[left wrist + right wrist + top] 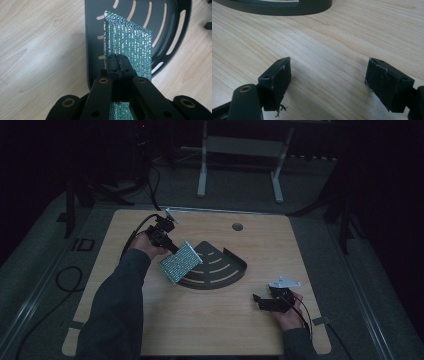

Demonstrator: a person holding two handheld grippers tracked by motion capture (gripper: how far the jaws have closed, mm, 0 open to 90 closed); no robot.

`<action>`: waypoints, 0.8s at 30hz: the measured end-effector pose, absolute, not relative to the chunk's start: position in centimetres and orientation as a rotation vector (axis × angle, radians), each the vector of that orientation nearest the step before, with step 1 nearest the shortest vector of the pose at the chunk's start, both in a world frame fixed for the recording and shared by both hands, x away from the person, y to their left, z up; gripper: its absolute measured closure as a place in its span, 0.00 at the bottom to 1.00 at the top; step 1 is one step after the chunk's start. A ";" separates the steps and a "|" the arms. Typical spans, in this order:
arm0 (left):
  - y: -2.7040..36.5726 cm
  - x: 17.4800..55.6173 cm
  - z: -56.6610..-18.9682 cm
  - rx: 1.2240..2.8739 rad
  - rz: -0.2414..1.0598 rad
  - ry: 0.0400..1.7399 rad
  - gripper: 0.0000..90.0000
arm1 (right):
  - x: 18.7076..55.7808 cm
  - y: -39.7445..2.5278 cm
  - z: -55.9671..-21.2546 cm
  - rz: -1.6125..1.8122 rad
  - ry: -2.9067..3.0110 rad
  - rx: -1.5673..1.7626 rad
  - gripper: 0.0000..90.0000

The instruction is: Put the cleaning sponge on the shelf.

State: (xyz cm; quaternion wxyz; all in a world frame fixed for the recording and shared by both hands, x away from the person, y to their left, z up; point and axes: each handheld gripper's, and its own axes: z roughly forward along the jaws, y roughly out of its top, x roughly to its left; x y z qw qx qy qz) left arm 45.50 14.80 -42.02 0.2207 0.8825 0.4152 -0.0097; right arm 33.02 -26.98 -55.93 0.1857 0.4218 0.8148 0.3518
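Left gripper [167, 242] is clamped on one glittery green mesh pad [180, 262], jaws pressed together on its near edge; in the left gripper view the left gripper [117, 65] pinches the pad [130, 45] so it stands on edge, thin side toward the camera, over the straight edge of the rack. One dark grey quarter-round slotted rack [220, 270] sits mid-table, curved wall toward the person's right; in the high view the pad hangs tilted over the rack's left edge, whether it touches the rack can't tell. Slots show in the rack [175, 30] floor in the left gripper view too. Right gripper [261, 301] is near the table's front right, well apart from the rack, jaws spread wide with nothing between them; right gripper view shows the right gripper [328, 77] low over bare wood, rack [287, 7] rim at the top. One wooden table [210, 320], one round hole [237, 226] near its far edge. Two grippers, two hands, one pad, one rack.
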 end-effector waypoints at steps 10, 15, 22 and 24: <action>14.2 46.5 -42.4 2.434 -0.040 1.165 1.00 | 33.1 -27.0 -55.9 0.992 2.297 1.188 0.22; 13.7 46.9 -41.9 2.422 -0.026 1.158 1.00 | 33.1 -27.0 -55.9 0.992 2.297 1.188 0.22; 13.5 47.4 -42.3 2.400 -0.013 1.180 1.00 | 33.1 -27.0 -55.9 0.993 2.297 1.187 0.22; 13.3 47.6 -42.6 2.398 -0.008 1.185 1.00 | 33.1 -27.0 -55.9 0.993 2.297 1.188 0.22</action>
